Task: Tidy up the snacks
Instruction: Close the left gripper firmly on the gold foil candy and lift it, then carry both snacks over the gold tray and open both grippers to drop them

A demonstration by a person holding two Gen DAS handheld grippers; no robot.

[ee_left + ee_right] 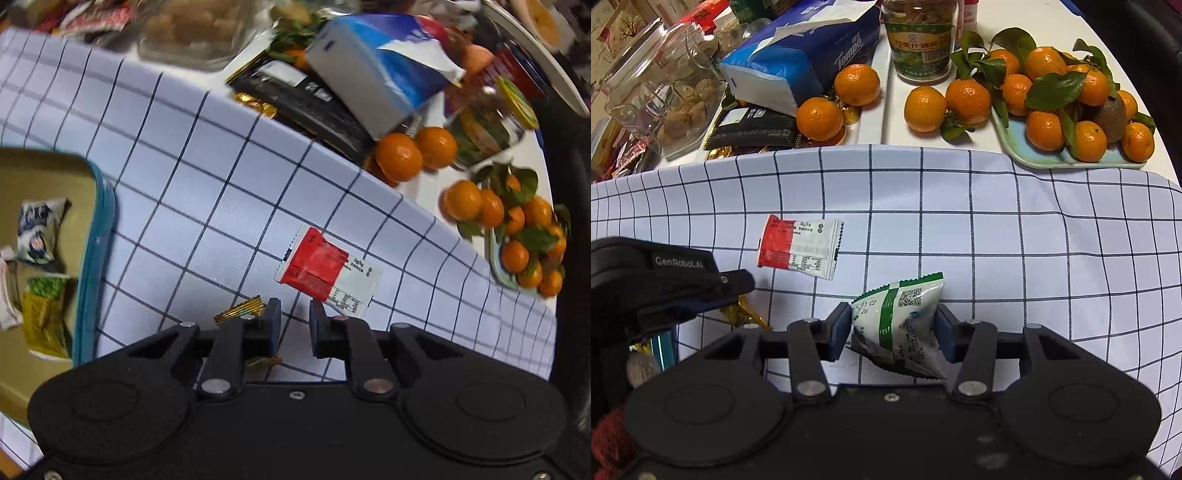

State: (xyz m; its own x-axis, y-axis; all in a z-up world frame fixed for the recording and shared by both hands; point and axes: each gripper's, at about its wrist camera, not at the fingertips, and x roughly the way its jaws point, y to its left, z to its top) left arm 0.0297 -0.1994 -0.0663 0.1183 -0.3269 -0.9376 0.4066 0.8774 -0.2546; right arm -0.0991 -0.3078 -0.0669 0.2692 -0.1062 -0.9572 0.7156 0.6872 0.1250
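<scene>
Checked cloth (997, 221) on which a red-and-white packet (799, 246) is laid flat and is taken here as the reference. Behind that packet, past the cloth's far edge, a blue tissue pack (798, 55) is seen resting on a black packet (753, 127), with a clear jar of round biscuits (665, 96) to its left and a labelled glass jar (921, 40) to its right. Loose mandarins (925, 109) are scattered behind the red-and-white packet. Further to its right a pale green tray (1071, 158) is heaped with leafy mandarins and one kiwi (1112, 114). In the left wrist view, a teal-rimmed tin (99, 229) is shown well to the left of the red-and-white packet; a blue-and-white packet (38, 229) and a yellow-and-green packet (44, 314) are contained in it. A gold wrapper (240, 312) is seen on the cloth just in front and to the left of the red-and-white packet, beside the left gripper (293, 317), which is pointed steeply down with its jaws drawn narrow and nothing between them. The right gripper (892, 326), also pointed steeply down, is clamped on a green-and-white snack packet (897, 317), held tilted, in front and to the right of the red-and-white packet
</scene>
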